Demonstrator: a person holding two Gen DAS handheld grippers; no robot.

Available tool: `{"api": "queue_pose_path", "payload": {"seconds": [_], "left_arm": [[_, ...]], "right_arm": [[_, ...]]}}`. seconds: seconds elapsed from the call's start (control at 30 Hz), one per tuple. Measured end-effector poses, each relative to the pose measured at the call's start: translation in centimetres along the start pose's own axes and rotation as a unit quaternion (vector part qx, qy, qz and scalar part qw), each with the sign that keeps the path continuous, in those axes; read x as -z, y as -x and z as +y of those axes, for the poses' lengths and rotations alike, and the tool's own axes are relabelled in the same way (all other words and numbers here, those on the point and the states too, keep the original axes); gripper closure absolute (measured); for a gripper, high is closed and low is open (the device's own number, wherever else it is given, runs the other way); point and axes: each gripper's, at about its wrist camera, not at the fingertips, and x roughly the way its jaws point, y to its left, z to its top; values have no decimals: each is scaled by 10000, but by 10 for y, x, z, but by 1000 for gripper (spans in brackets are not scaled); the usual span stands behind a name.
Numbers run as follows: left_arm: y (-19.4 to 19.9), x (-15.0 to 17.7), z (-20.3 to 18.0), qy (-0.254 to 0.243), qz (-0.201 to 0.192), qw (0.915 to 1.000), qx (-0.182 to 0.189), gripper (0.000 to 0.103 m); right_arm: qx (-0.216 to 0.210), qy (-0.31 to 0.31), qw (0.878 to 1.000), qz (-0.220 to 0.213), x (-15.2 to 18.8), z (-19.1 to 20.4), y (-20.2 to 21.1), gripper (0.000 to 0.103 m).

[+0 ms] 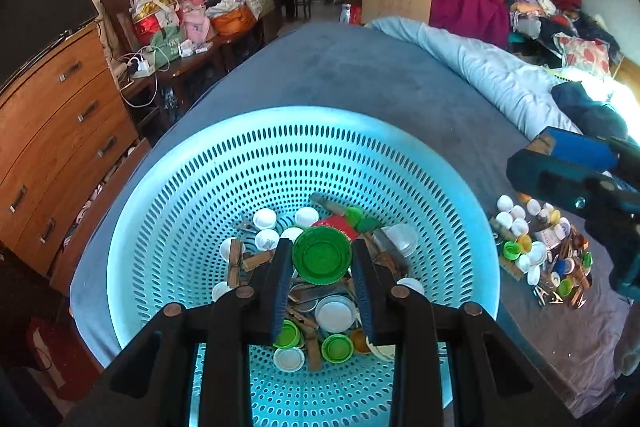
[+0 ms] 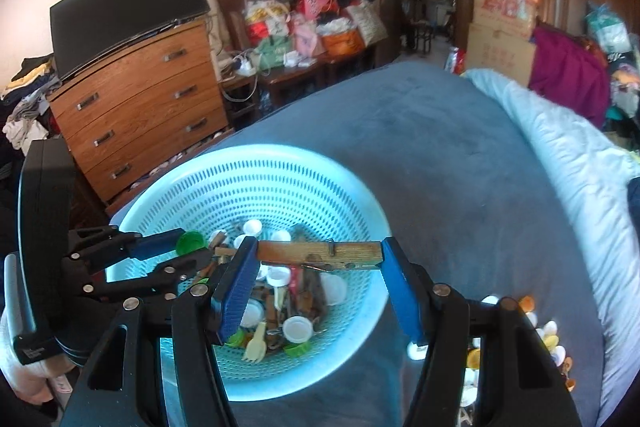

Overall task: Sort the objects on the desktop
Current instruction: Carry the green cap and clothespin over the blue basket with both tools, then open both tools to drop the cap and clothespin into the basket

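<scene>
**Caps and pegs over the colander**

Green cap (image 1: 322, 260) pinched by its rim between the left gripper (image 1: 322, 263) pads, open face toward the camera, hanging over the middle of the turquoise colander (image 1: 168, 195). Held edge-on, probably so the grip spans the cap's width and letting go drops it straight in.

Wooden clothespin (image 2: 320, 256) clamped end to end between the right gripper (image 2: 320, 259) pads, lying crosswise, jaws about half spread to take its full length. Also above the colander, toward its right side. Lengthwise hold likely chosen because the peg lay flat and offered only its ends.

Both loads poised over the same colander; judged to be the carry-and-drop step, with release not yet made.

Inside the colander, beneath both grippers: white caps (image 1: 335, 313), smaller green caps (image 1: 337, 348), more wooden pegs (image 1: 235, 263), a pale plastic fork (image 2: 254, 346), a red wrapper (image 1: 340, 225). Mixed heap, so sorting here seems to mean gathering everything into one container.

Right of the colander, on the blue-grey bedspread (image 1: 360, 75): unsorted pile (image 1: 540, 251) of white, yellow and green caps, clips and a small bottle, well apart from the rim. Plenty left, so task judged partway.

Beyond the colander: rolled pale-blue quilt (image 1: 480, 63) to the right, wooden dresser (image 2: 140, 99) to the left.
</scene>
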Motion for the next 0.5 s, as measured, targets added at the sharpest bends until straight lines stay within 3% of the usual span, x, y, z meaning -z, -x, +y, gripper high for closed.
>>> {"api": "queue_pose_path", "payload": {"seconds": [0.13,0.5], "left_arm": [[-8,3,3,-25,105,9999,-125,73],[-20,6,13,17,183,9996,-225,73]], "right_arm": [[-160,-36,9994,304,1,3,-19,43],[-219,32,9986,479,5,12,-36,43]]}}
